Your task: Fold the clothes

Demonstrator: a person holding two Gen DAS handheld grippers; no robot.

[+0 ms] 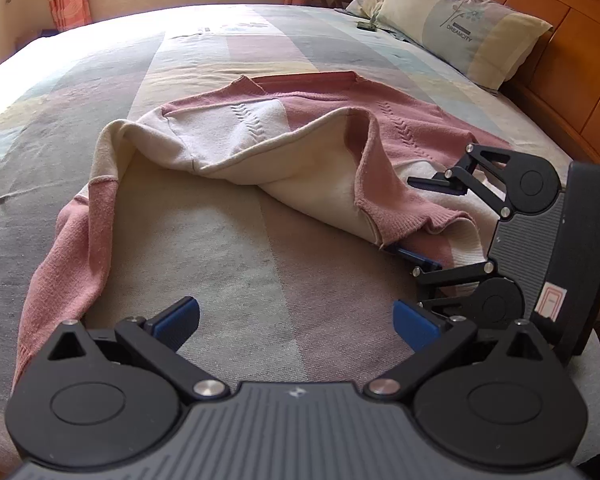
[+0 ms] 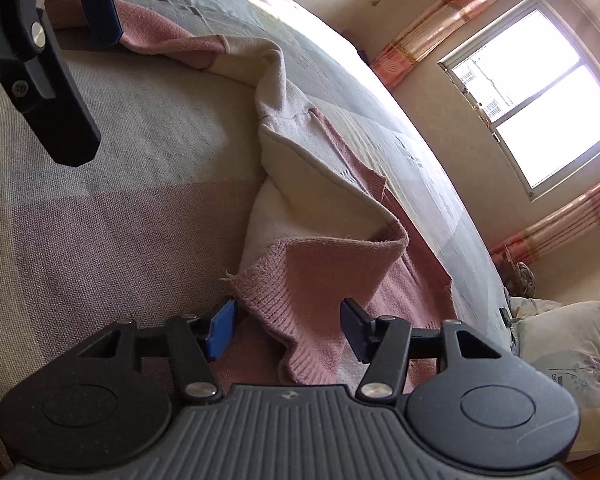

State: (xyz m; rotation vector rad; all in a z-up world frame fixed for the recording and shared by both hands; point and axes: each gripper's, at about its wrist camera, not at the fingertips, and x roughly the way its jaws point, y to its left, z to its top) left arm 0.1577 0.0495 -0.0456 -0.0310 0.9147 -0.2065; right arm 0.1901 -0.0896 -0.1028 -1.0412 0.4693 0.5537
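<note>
The pink-and-cream knit sweater (image 1: pixel 260 136) lies rumpled mid-frame on the pastel patchwork bed (image 1: pixel 260 280), hem bunched lower right. Left gripper (image 1: pixel 296 320) gapes, holding nothing; right gripper (image 2: pixel 288 332) spread around the ribbed hem, not pinching. I'd guess it needs closing there next.

- Bare bedspread (image 1: pixel 284 256) lies open between the spread left gripper (image 1: pixel 296 322) and the sweater (image 1: pixel 260 140).
- Right gripper (image 1: pixel 418 224) crowds the sweater's right hem.
</note>
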